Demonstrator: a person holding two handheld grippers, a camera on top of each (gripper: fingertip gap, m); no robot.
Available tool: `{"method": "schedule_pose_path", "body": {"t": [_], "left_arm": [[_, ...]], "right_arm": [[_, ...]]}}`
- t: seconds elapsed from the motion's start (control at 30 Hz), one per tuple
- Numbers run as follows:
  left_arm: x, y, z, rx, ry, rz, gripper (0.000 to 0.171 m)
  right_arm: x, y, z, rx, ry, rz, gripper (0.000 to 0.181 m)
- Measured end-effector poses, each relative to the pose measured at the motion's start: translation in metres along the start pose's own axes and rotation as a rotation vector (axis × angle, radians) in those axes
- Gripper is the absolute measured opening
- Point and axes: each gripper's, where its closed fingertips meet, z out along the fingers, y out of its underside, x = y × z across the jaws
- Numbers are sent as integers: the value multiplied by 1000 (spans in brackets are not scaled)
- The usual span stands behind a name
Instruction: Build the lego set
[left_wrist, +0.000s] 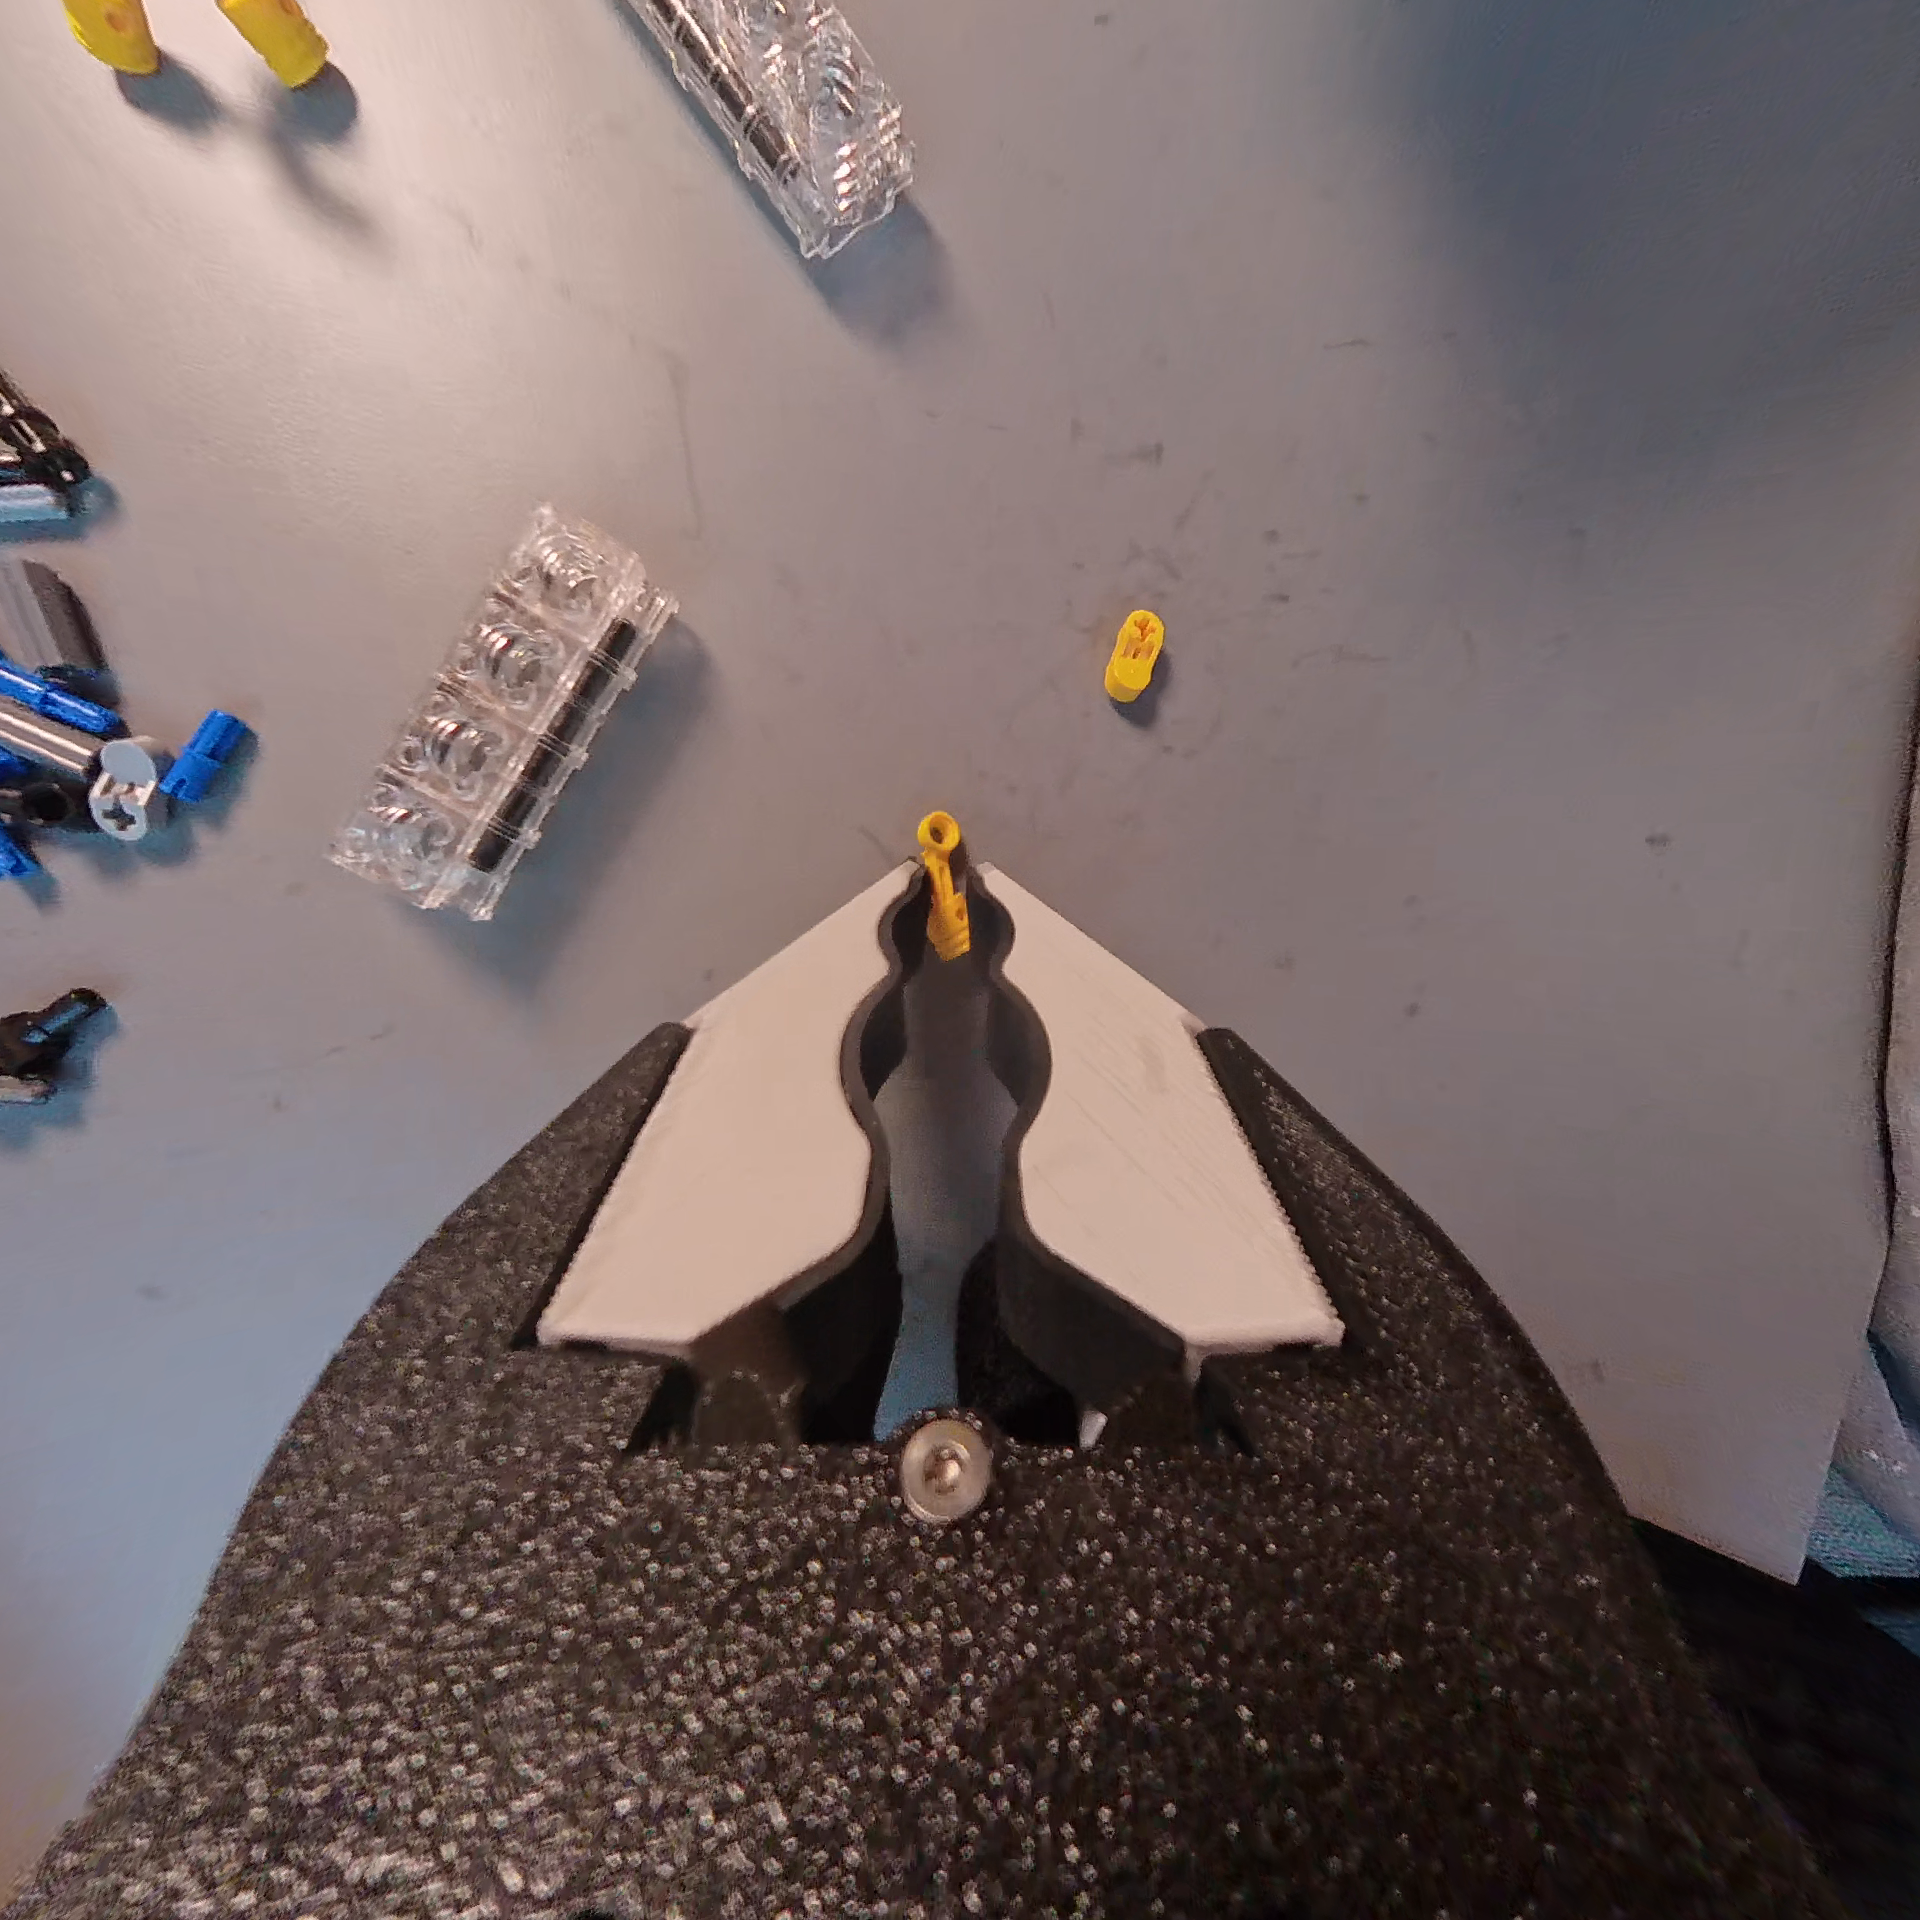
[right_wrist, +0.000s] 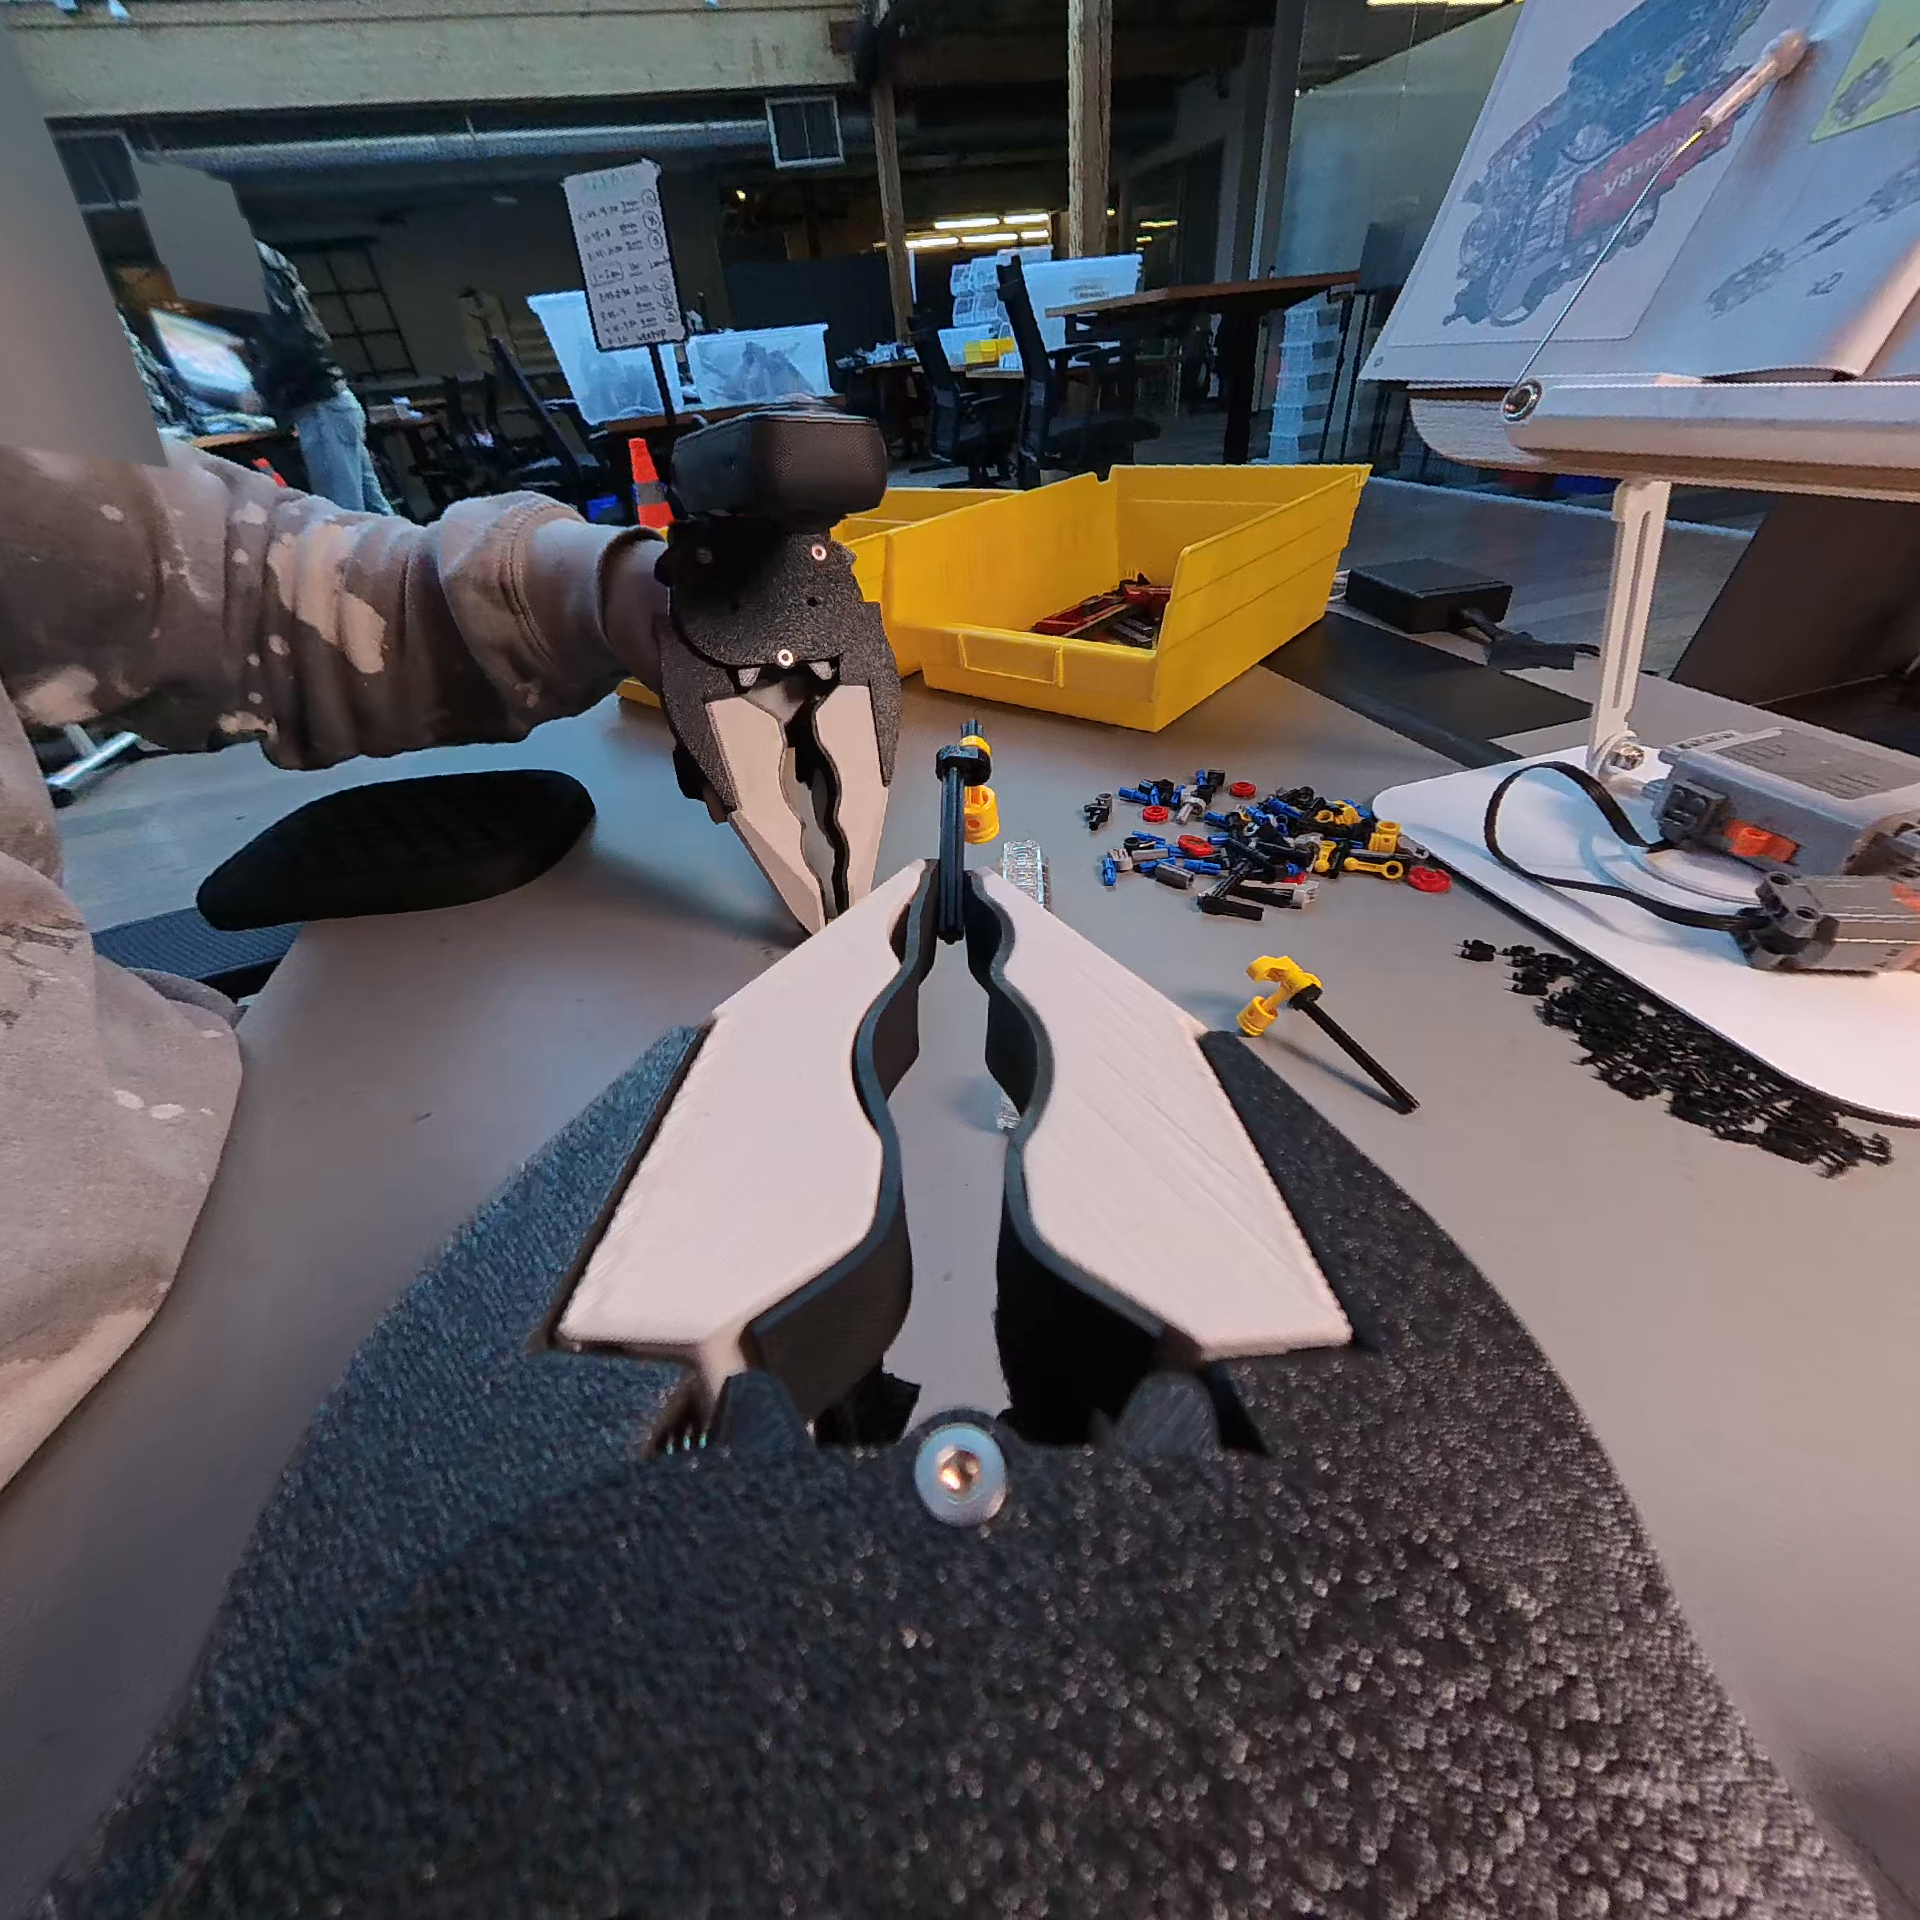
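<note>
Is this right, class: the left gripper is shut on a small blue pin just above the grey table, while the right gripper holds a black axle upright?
Not quite. The pin pinched in the left gripper is yellow, not blue, as the left wrist view shows. The rest stands: it is just above the grey table, and the right gripper holds a black axle upright.

I am looking over my grey table; at twelve o'clock dark office chairs are standing under glowing ceiling lights.
</note>
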Motion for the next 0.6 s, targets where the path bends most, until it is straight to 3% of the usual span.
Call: {"method": "schedule_pose_path", "body": {"t": [0.13,0.23,0.37,0.53,0.6], "left_arm": [[-1,0,1,-40,-60,52,7],[-1,-4,1,1,-64,68,5],[16,-44,-18,333,74,24,4],[39,-100,-68,790,213,3,3],[46,-115,-87,909,277,-9,3]], "right_arm": [[-1,1,1,-7,-5,-7,4],[-2,1,1,-10,-7,-12,4],[-4,2,2,-14,-9,-20,4],[-17,-7,3,51,-71,-30,4],[-28,-13,4,89,-113,-46,4]]}}
